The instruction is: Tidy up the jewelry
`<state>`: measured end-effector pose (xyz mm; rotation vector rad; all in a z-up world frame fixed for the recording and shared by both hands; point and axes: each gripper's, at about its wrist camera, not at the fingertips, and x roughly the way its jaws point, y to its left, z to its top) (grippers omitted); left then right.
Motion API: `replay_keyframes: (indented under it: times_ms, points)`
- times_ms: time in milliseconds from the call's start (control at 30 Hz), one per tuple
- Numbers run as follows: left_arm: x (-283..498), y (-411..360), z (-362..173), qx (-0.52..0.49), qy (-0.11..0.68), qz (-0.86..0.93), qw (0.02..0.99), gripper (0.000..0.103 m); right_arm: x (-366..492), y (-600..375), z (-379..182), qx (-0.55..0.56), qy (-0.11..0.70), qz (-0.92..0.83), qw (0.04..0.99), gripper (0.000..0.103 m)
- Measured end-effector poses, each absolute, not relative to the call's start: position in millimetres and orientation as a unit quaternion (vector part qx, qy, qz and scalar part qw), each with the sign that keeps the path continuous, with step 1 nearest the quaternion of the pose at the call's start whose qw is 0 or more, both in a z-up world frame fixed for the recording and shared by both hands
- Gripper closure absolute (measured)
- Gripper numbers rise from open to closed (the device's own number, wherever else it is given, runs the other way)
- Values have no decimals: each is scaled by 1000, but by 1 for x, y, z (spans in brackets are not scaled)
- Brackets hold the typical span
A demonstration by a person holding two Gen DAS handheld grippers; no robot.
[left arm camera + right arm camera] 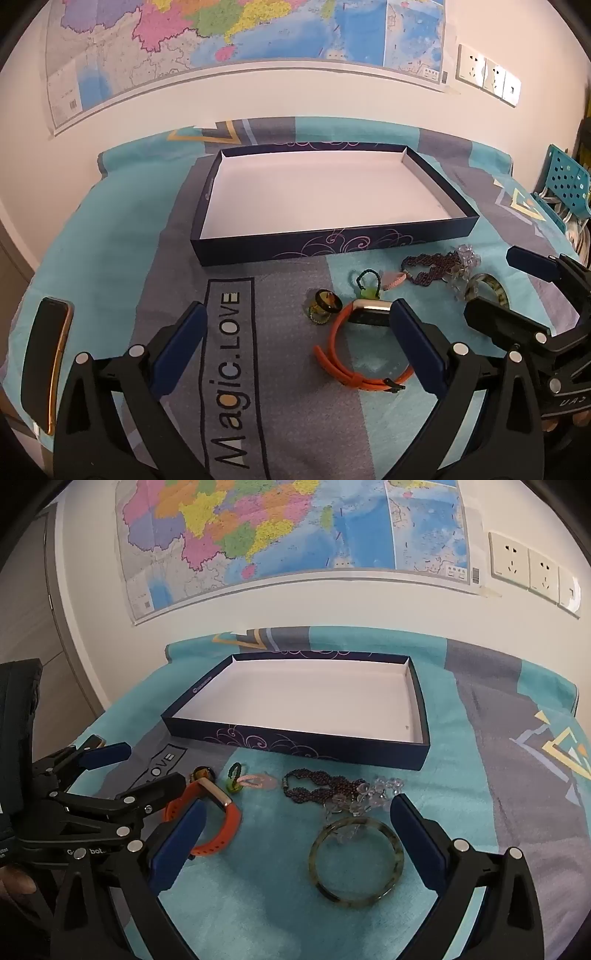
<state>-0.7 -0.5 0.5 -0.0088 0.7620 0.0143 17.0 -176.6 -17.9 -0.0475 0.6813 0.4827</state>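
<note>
Nearest the right gripper (295,830), a green bangle (356,862) lay flat on the teal cloth (461,738), between jaws spread wide and holding nothing. Just beyond it, touching its far edge, sat clear beads (364,795) tangled with a dark beaded chain (317,784). Left of these lay a pink clip (258,782), a green charm (234,777), an amber ring (202,773) and an orange watch (218,823). The left gripper (297,336) hovered by the watch, jaws likewise spread and empty. Farther back stood a shallow navy box (295,744), nothing in it. A phone (46,362) rested at the cloth's left edge. A map (295,528) and sockets (532,566) hung on the wall.
</note>
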Motion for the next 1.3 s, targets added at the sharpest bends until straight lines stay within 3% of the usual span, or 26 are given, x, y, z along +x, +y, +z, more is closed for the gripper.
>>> replay_keyframes:
  times_ms: [1300]
  points:
    - [-5,-4,2,16,367,24,930,6,15,-184,-20,6,337,253,907,6]
